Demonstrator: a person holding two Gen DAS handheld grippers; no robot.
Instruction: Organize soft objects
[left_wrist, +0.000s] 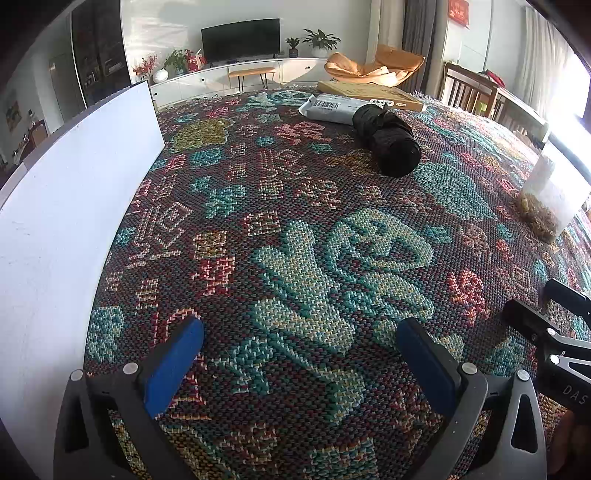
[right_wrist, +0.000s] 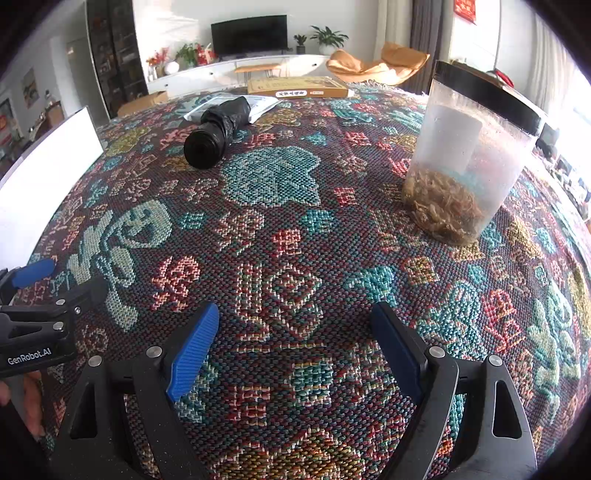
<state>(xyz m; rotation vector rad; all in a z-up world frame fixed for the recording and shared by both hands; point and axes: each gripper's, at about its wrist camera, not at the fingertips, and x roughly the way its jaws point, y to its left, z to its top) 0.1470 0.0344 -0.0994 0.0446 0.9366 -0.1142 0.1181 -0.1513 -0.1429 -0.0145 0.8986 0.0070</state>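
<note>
Fingers of the left gripper (left_wrist: 301, 354): blue-padded, spread wide apart, nothing between them, poised over bare cloth at the near edge. Fingers of the right gripper (right_wrist: 295, 350): likewise blue-padded and wide apart, gripping nothing, also over bare cloth. Each gripper shows at the edge of the other's view, the two side by side and near each other.

Woven cloth (right_wrist: 280, 258): dark ground with teal, red and yellow patterning, covering the whole worktop.

White board (left_wrist: 74, 192): upright along the left edge of the worktop, beside the left gripper.

Clear plastic container (right_wrist: 469, 155): upright on the cloth, ahead and to the right of the right gripper, well apart from it. Black band at the rim; a white cup-like piece inside; a tangle of tan fibrous material at the bottom.

Black rolled bundle (left_wrist: 388, 140): soft, wrinkled, lying on its side toward the far middle of the worktop, well apart from both grippers. Its far end rests on the grey-white mailer bag (left_wrist: 328, 107).

Flat tan box (right_wrist: 299, 88): lying at the far edge of the worktop, behind the mailer bag.

Beyond the worktop: television (left_wrist: 240, 38) on a low white cabinet, potted plants (left_wrist: 319, 40), orange lounge chair (left_wrist: 373, 66).
</note>
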